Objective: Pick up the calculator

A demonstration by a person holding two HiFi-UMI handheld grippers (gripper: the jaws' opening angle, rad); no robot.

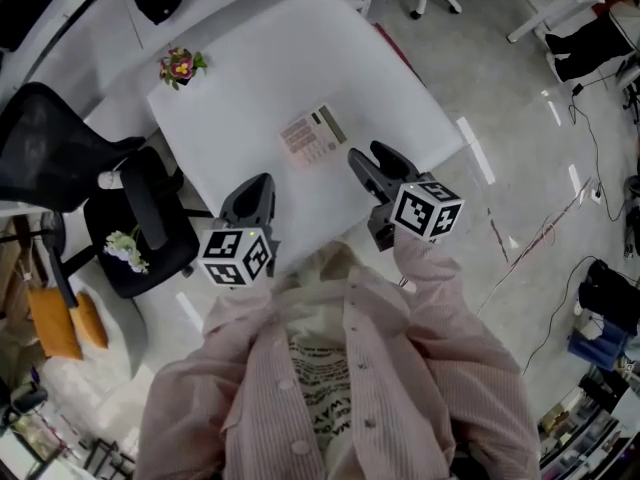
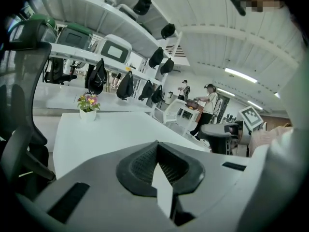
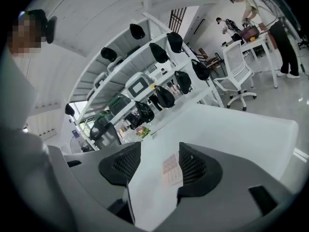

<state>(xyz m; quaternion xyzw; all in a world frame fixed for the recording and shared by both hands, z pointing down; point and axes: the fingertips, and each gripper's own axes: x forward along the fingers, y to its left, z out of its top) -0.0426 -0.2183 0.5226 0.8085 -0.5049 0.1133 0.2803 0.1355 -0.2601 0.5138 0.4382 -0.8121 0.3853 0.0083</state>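
Head view, near to far. A person in a pale striped shirt (image 1: 340, 368) stands at the near edge of a white table (image 1: 250, 98) with a gripper in each hand. The left gripper (image 1: 262, 182) hangs over the near table edge with its jaws drawn together. The left gripper view confirms this: the left gripper (image 2: 157, 149) has its pads meeting at the tips, with only a thin sliver of tabletop (image 2: 106, 129) showing and nothing held. The right gripper (image 1: 371, 154) is over the table with its jaws spread wide.

The calculator (image 1: 313, 133) lies flat near the middle of the table, just beyond the right gripper and a little to its left. Only bare tabletop separates the two. Its long axis runs roughly left to right across the picture, rising slightly to the right, and the dark display strip is at its right end.

In the right gripper view the right gripper (image 3: 160, 151) frames the calculator (image 3: 172, 170) in the gap between the pads, nearer the right-hand pad; the calculator rests on the table (image 3: 231, 124), untouched.

A black office chair (image 1: 45, 148) stands to the left, with a second chair (image 1: 150, 238) nearer, just left of the left gripper. A small flower pot (image 1: 180, 67) sits at the far left corner of the table, well apart from the calculator. Farther back, shelves (image 3: 164, 57) carry black bags, and a person (image 3: 260, 23) stands by a desk.
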